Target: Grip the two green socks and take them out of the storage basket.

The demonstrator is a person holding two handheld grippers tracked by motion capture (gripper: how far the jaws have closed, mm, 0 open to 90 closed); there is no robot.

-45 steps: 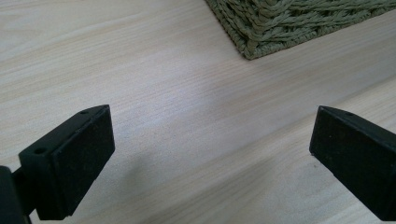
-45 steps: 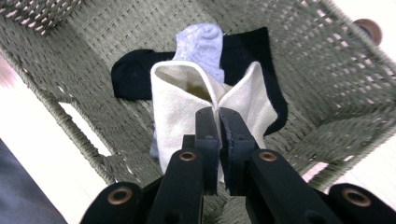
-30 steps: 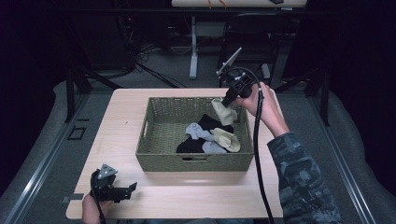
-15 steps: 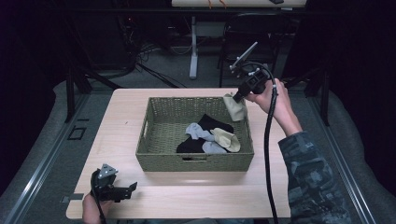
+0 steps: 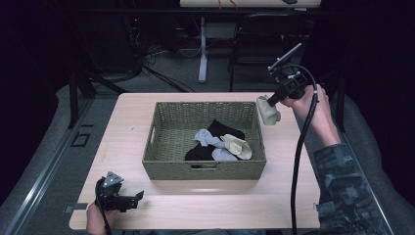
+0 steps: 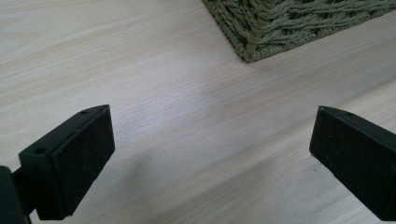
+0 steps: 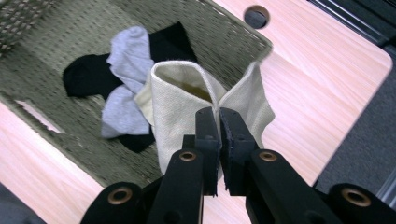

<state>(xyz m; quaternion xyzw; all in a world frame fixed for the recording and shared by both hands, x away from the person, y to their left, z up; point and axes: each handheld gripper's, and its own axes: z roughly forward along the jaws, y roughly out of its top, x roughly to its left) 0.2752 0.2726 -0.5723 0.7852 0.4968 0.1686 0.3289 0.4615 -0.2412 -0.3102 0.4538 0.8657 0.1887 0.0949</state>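
Right tongs (image 7: 219,121), pinching a cream sock (image 5: 268,110), have carried it out past the wicker basket's (image 5: 204,169) right rim; removal nearly done. Left tongs (image 5: 128,200) spread, idle on table (image 5: 127,122).

Right gripper (image 7: 219,122) jaws pressed together, pinching a fold of the cream sock (image 7: 187,105). Sock hangs off the jaw tips, cuff open toward the camera, yellowish inside visible. Below and behind it, woven olive basket (image 7: 224,28), its near corner blurred. Inside the basket: grey sock (image 7: 123,70) lying across a black sock (image 7: 86,70), with another black piece (image 7: 170,42) next to the grey one, all on the basket floor. The held cream sock sits over the basket's edge, partly over the light wooden table (image 7: 317,79). Round hole (image 7: 256,16) in the tabletop near the top of frame. Dark floor (image 7: 369,154) past the table's rounded corner at right.
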